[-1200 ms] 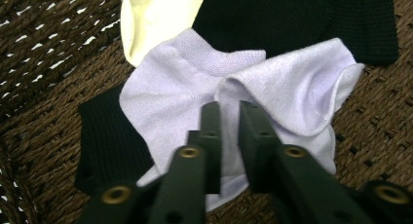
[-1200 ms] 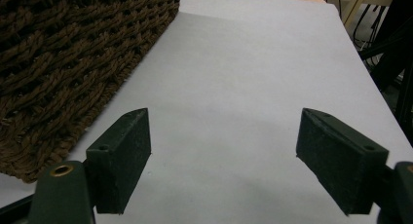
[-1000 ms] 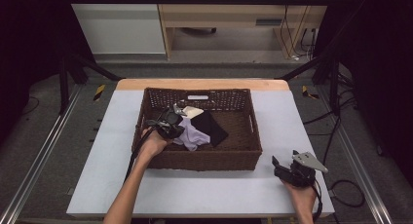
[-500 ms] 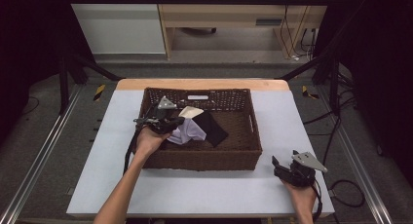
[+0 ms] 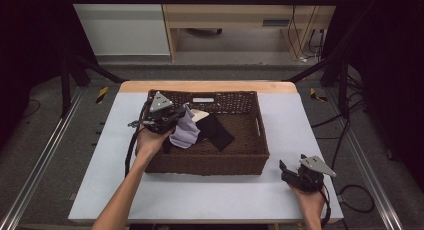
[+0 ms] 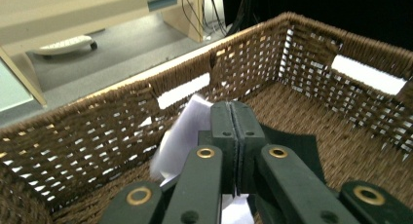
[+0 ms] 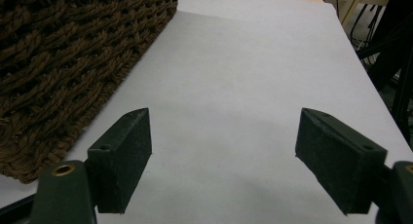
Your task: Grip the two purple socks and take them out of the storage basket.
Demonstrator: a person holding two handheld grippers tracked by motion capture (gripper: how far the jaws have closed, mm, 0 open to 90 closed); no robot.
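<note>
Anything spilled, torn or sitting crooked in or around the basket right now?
Nothing looks damaged or spilled. The brown wicker basket sits square on the white table. The left gripper is shut on a pale lavender cloth, which hangs partly lifted over a black cloth. The right gripper rests open beside the basket.

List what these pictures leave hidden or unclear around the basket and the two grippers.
- Left gripper view: the left gripper has its jaws together; the pale cloth runs behind them, so the pinched part is hidden.
- High view: the wicker basket has its near inside floor hidden by its front wall; the beige item is too small to identify.
- High view: the black cloth is partly covered by the pale cloth.
- Right gripper view: the right gripper has its body cut off by the bottom edge.
</note>
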